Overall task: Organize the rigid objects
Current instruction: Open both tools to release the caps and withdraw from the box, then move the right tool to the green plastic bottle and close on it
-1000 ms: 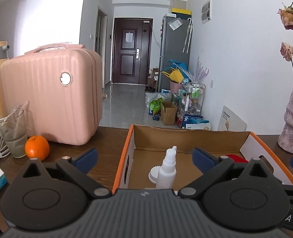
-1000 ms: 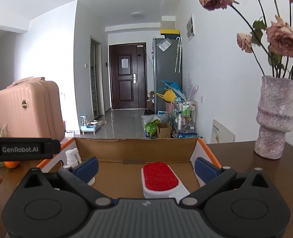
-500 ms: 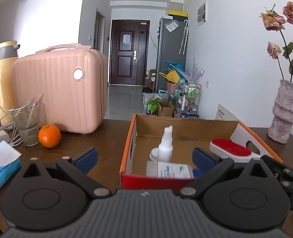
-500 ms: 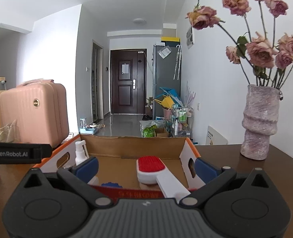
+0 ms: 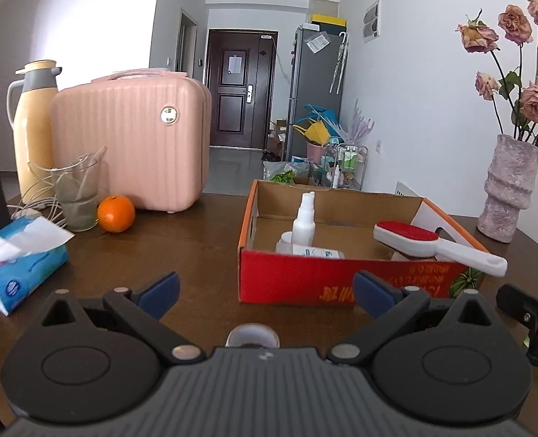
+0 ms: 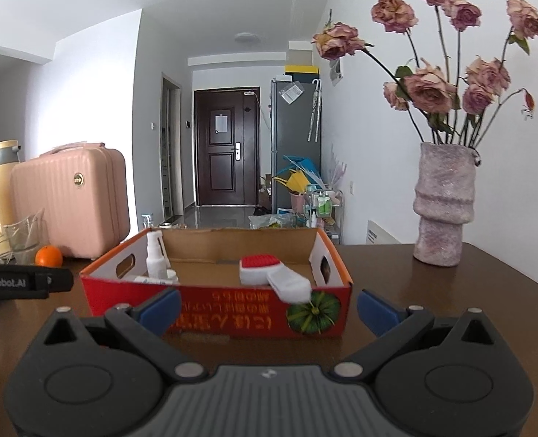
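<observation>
**Two empty hand-held grippers short of the red box**

Both tools hover over the dark tabletop (image 5: 203, 240) on the near side of the cardboard box (image 5: 342, 280), with the fingers spread wide and nothing between them: the left hand-held gripper (image 5: 265, 289) faces the box's near-left corner, the right hand-held gripper (image 6: 267, 304) faces its red front wall (image 6: 218, 313).

Inside the box, a white spray bottle (image 5: 304, 218) stands upright at the left, with a flat white packet (image 5: 318, 252) lying just near of it. A red-padded lint brush (image 5: 411, 238) lies at the right, its white handle (image 5: 476, 256) reaching out over the near rim.

Only the left wrist view takes in the blue tissue pack (image 5: 17, 258) at the near left and a small round cap-like thing (image 5: 252, 337) on the tabletop just ahead of the gripper body; what it is cannot be told. It also catches part of the other tool at the right edge. The right wrist view alone shows the pumpkin picture (image 6: 312, 311) on the box front, under the brush handle, and the full bunch of dried roses (image 6: 451, 73) in the vase (image 6: 444, 207) at the far right.

An orange (image 5: 116, 214), a glass cup (image 5: 76, 193), a pink case (image 5: 134, 145) and a yellow flask (image 5: 35, 123) stand at the far left.
</observation>
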Demonstrator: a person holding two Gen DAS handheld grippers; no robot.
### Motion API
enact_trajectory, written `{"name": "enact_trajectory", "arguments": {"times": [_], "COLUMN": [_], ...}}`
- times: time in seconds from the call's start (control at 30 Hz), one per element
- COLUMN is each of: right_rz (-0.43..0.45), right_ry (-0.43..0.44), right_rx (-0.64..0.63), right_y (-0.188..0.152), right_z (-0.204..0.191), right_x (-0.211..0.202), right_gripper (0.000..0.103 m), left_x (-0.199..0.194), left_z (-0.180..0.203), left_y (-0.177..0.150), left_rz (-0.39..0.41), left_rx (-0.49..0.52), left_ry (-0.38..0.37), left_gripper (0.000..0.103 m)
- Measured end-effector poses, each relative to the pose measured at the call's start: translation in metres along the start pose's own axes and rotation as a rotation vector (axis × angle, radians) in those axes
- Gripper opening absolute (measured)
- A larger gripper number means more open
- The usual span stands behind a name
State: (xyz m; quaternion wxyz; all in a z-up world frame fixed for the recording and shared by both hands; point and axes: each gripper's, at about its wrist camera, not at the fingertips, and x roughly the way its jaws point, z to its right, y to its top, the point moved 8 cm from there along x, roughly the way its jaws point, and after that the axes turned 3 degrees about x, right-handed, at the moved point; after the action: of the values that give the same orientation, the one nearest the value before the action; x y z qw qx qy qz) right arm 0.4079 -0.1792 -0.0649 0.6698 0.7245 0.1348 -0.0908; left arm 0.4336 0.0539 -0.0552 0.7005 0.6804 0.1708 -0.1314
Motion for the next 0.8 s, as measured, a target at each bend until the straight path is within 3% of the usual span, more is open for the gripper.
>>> {"name": "enact_trajectory", "arguments": {"times": [0.5,0.8], "right_rz": [-0.048,-0.131], "right_ry": [-0.041,-0.117], "right_rx": [0.009,-0.002], "right_y": [-0.036,-0.051], "right_z": [0.04,0.095], "right_x": [-0.057,-0.049], "right_gripper": [0.103,0.101], "left_x": [-0.044,-0.05], "left_z": [-0.002,-0.003], "left_y": [-0.034,-0.046], "left_rz": [-0.026,-0.052], "left_rx": [-0.011,-0.012], "left_ry": [-0.016,-0.01], "left_gripper": [0.103,0.103]}}
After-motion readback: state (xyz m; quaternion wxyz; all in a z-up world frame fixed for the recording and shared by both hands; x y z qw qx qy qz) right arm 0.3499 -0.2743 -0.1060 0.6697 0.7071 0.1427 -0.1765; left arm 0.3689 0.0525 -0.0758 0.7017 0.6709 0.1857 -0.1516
